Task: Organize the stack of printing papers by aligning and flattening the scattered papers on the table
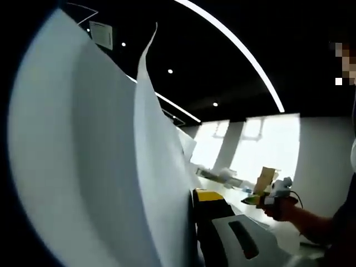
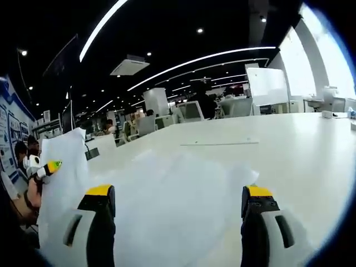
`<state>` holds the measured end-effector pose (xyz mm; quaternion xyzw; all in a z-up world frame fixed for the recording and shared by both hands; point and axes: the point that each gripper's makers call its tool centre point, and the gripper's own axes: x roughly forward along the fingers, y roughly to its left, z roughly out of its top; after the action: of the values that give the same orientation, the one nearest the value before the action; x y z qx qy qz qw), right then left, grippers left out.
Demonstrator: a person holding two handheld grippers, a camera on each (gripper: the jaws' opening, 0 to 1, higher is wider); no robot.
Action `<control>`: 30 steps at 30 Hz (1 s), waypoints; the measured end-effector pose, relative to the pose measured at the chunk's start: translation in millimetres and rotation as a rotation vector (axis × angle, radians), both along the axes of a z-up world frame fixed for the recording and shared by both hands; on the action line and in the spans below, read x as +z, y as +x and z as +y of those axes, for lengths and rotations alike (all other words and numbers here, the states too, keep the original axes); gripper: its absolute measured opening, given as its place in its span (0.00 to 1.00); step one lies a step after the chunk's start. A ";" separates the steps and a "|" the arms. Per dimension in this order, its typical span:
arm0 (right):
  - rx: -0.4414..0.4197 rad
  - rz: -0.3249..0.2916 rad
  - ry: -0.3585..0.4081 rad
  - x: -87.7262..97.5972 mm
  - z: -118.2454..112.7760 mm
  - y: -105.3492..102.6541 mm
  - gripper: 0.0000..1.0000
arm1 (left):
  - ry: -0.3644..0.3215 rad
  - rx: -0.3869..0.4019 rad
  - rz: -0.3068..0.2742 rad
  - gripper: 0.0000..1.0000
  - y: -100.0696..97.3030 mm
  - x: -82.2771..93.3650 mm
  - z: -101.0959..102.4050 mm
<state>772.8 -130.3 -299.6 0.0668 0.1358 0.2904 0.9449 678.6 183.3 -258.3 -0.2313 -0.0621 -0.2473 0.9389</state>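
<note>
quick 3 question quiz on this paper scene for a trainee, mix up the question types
1. True or false: in the left gripper view, the sheets of paper lie flat on the table.
2. In the right gripper view, how do the right gripper jaws stand?
A. wide apart
B. closed on a sheet
C. closed on a pen
3. Fill in: in the right gripper view, loose paper lies on the white ____.

Key
1. False: they stand raised and curved, close to the camera beside the left gripper.
2. A: wide apart, with paper spread beneath them.
3. table
</note>
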 end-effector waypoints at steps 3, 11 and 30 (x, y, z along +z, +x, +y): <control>-0.005 0.003 -0.004 -2.2 0.4 0.5 0.89 | -0.010 -0.001 -0.004 0.08 -0.9 1.0 1.2; -0.017 0.012 -0.020 -6.4 1.5 2.9 0.88 | -0.010 -0.006 -0.011 0.08 -1.5 1.9 1.6; -0.019 0.014 -0.105 -18.5 11.3 35.0 0.86 | -0.009 -0.012 -0.014 0.08 -2.7 3.0 0.5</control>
<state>807.8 -119.0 -318.0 0.0207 0.1569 0.2732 0.9489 675.9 183.7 -255.4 -0.2344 -0.0686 -0.2540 0.9359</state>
